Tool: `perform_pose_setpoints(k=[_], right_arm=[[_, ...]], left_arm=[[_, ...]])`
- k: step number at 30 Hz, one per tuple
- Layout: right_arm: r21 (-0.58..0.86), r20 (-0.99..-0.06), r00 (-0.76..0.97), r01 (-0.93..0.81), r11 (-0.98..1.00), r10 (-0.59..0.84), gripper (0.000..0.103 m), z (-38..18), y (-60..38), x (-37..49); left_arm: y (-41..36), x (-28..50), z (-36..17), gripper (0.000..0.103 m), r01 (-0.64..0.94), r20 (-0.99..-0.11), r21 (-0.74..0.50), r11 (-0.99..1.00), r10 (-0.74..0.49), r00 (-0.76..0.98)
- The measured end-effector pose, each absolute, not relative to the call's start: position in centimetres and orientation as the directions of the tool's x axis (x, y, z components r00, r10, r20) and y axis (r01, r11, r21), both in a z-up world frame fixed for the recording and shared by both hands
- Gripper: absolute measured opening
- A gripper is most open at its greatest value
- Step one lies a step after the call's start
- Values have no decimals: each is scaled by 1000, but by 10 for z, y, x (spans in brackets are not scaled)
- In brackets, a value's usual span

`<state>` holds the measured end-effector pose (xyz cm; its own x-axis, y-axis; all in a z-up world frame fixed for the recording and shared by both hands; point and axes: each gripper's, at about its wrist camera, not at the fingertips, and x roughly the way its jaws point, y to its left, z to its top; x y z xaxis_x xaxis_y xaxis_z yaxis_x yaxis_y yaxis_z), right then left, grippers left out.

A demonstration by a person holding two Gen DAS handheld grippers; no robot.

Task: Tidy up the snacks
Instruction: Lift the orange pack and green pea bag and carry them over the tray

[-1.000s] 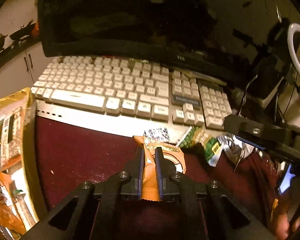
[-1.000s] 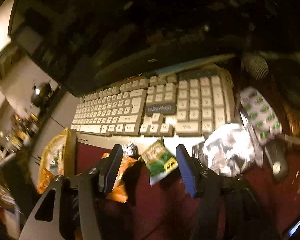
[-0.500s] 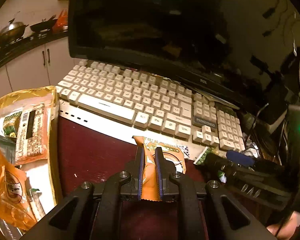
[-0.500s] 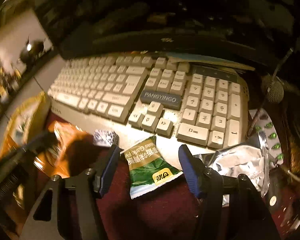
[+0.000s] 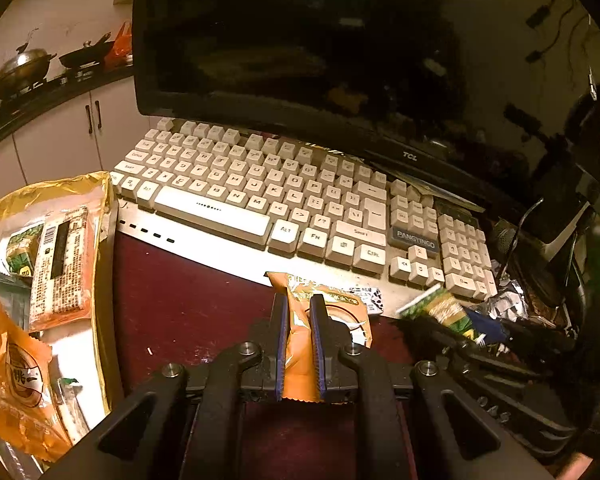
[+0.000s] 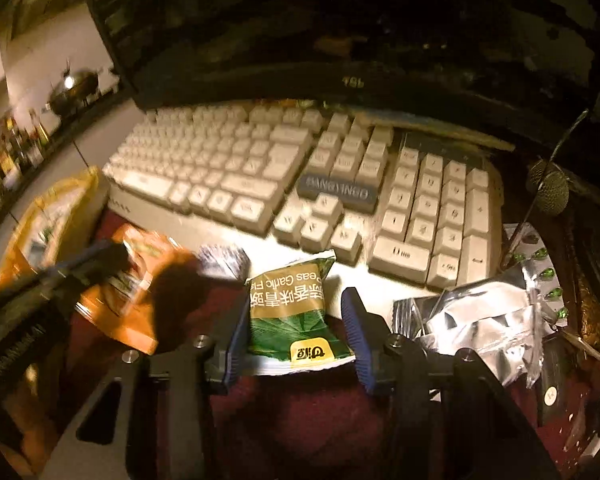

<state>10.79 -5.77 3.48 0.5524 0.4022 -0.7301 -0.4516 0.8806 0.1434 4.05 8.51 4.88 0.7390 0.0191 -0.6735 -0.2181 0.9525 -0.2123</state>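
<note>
My left gripper (image 5: 299, 308) is shut on an orange snack packet (image 5: 336, 304), held just above the dark red mat in front of the keyboard. In the right wrist view that gripper (image 6: 80, 264) and its orange packet (image 6: 132, 300) show blurred at the left. A green pea packet (image 6: 292, 312) lies on the mat by the keyboard's front edge, between the jaws of my right gripper (image 6: 296, 316). Those jaws are closing. The left pad (image 6: 240, 324) is at the packet's edge, and the packet is not squeezed. From the left wrist the green packet (image 5: 444, 308) shows to the right.
A gold tray (image 5: 104, 216) with several snack packets lies at the left. The white keyboard (image 5: 260, 192) and a monitor (image 5: 300, 40) stand behind. A small black-and-white wrapped sweet (image 6: 224, 260), a silver foil bag (image 6: 480, 320) and a pill blister (image 6: 540, 276) lie nearby.
My right gripper has come down over the green packet and its jaws have narrowed around it. The left gripper keeps its hold on the orange packet and has turned slightly.
</note>
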Motion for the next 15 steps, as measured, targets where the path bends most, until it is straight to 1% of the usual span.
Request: perform_pose_setpoints(k=[7,15], right_arm=[[211,-666,600,-419,883,444,43,49,-70,97],[263,-643,597,-415,871,479,43,53,-70,95]], left_arm=[[84,39,50,10,-205,-663,-222,953,7,749],[81,39,51,10,-204,-656,-204,957,21,755]])
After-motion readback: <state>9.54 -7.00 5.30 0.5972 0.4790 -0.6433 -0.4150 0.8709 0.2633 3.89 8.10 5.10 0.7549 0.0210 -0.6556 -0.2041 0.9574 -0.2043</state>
